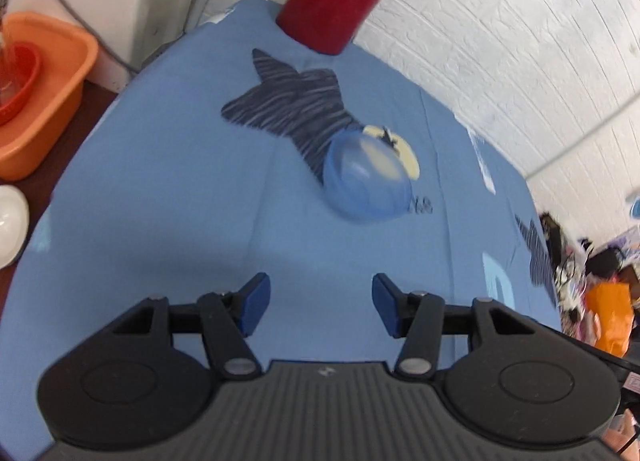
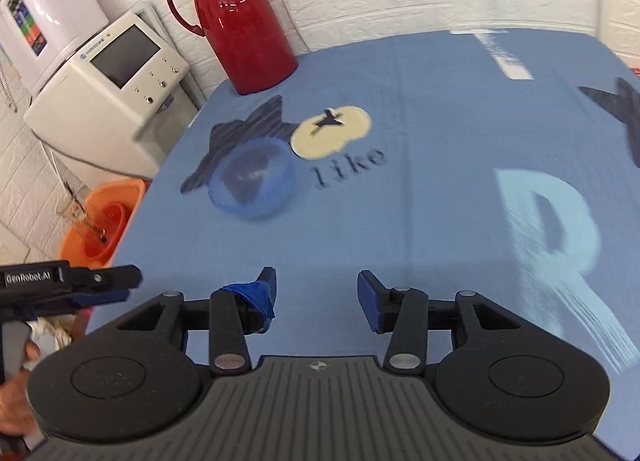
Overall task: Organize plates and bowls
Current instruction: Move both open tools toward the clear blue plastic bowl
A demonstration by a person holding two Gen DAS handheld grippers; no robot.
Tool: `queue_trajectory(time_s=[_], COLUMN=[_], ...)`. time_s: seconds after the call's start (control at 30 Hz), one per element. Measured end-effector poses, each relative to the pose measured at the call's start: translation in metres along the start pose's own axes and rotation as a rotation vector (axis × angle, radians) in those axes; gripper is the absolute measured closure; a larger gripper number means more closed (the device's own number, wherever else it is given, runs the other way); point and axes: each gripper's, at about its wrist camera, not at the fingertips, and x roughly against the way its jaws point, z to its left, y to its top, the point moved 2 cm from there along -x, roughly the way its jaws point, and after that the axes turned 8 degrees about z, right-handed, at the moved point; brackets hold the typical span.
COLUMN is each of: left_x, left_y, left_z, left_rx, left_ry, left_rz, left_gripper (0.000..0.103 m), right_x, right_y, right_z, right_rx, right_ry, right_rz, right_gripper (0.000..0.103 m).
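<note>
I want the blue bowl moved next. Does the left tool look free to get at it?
Probably yes: the left tool is open, and only bare cloth lies between it and the blue bowl.

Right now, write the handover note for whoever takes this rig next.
Left tongs: open, empty, above the blue cloth.
Right tongs: open, empty, also over the cloth.
Blue bowl: alone on the cloth, partly over the dark star print, in front of the red jug; neither tongs touch it.
Orange tub: off the table's left edge, with a red bowl inside. A white dish sits at the left edge.
Done: nothing I can confirm.
Left: probably move the blue bowl in with the other dishes.
</note>
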Motion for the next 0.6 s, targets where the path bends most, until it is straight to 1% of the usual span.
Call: queue_trajectory(time_s=[0.1,0.17,0.27,0.4,0.5,0.57,0.6], left_x=[-0.02,-0.036,-0.062,-0.087,-0.097,-0.101,-0.103], left_y=[0.031,0.047,0.067,0.077,0.081,0.083,0.084], left_z=[-0.005,-0.006,-0.003,0.003,0.001,0.001,0.001], left_rx=[0.008,0.011,0.029,0.033,0.012,0.004,0.004], left_ry=[0.005,0.017,0.033,0.065,0.089,0.106,0.117], left_rz=[-0.024,-0.015,0.009,0.027,0.027,0.02,0.015], left_gripper=[0.049,0.049,0.049,0.049,0.049,0.05,0.056], right_x=[-0.029,-0.049,-0.078,-0.109,-0.121,-0.123,-0.123], right_y=[0.035,0.055,0.075,0.088,0.091,0.091,0.091], right_z=[0.016,0.021,0.021,0.017,0.014,0.016,0.018], right_rx=[0.015,0.025,0.03,0.027,0.004,0.023,0.048], right_ry=[-0.013,-0.038,-0.05,-0.079,-0.044,-0.025,-0.034], right_rz=[-0.015,-0.009,0.018,0.062,0.07,0.058,0.048], right_gripper=[0.072,0.072,0.071,0.071,0.071,0.073,0.075])
